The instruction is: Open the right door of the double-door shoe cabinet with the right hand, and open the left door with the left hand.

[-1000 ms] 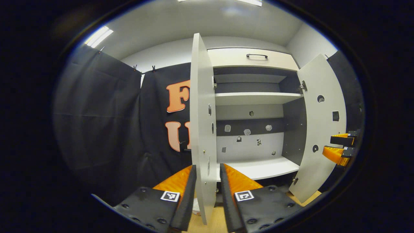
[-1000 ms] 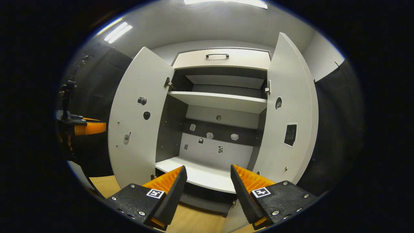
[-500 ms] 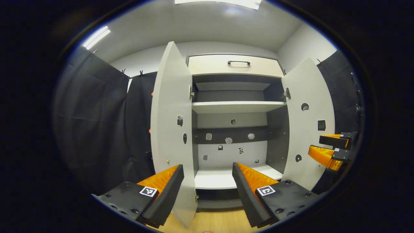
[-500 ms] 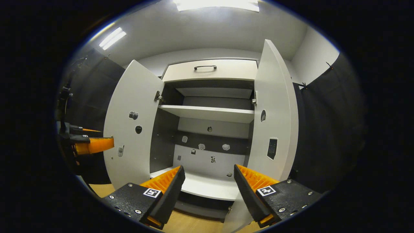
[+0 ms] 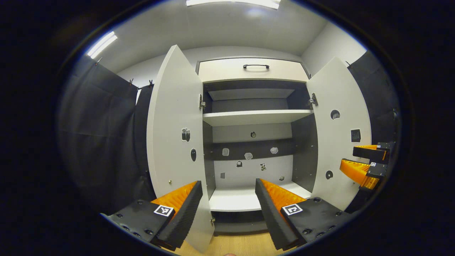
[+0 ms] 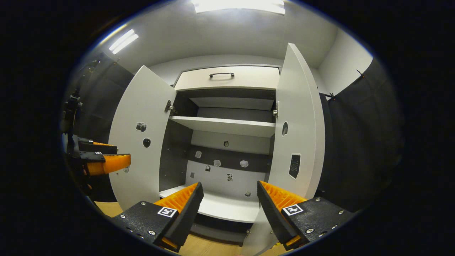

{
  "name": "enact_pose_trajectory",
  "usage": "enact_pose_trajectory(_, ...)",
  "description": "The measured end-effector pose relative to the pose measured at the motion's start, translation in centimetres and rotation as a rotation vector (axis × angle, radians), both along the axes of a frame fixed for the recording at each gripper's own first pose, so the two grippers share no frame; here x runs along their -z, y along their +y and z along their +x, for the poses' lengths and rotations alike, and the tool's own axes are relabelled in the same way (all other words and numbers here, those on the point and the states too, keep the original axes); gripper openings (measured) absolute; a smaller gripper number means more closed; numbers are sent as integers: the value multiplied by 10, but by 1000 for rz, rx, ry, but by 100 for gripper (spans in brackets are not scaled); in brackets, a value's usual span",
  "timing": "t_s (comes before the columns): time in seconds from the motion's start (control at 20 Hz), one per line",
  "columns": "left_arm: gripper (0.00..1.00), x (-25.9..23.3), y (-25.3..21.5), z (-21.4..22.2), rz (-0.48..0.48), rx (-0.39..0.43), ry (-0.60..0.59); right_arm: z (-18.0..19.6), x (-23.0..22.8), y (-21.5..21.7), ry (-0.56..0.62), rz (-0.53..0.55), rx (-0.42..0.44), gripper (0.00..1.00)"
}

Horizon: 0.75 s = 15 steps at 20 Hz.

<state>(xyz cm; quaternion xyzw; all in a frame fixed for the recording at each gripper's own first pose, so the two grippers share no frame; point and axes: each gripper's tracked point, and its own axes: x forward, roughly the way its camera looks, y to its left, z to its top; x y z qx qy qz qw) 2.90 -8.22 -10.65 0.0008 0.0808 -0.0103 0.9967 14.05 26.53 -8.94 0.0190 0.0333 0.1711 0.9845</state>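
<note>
The shoe cabinet (image 5: 254,73) stood at twelve o'clock with both doors swung wide: left door (image 5: 174,135) at nine, right door (image 5: 341,131) at three. Its shelf (image 5: 256,116) and floor board (image 5: 234,201) lay bare; small stickers (image 5: 249,155) dotted the back panel. The left gripper (image 5: 228,199) and right gripper (image 6: 230,201) gaped wide, holding nothing.
</note>
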Motion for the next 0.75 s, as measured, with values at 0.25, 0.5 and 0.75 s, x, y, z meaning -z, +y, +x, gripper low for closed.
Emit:
enact_pose_trajectory(0.25,94,-2,-4,8,4,22,-21,1,-3,-3,-20,-10,14,92)
enact_pose_trajectory(0.5,96,-7,0,10,12,10,-40,3,0,2,-10,-9,13,92)
enact_pose_trajectory(0.75,96,-4,10,9,0,-7,-35,5,-2,-2,-14,-3,29,92)
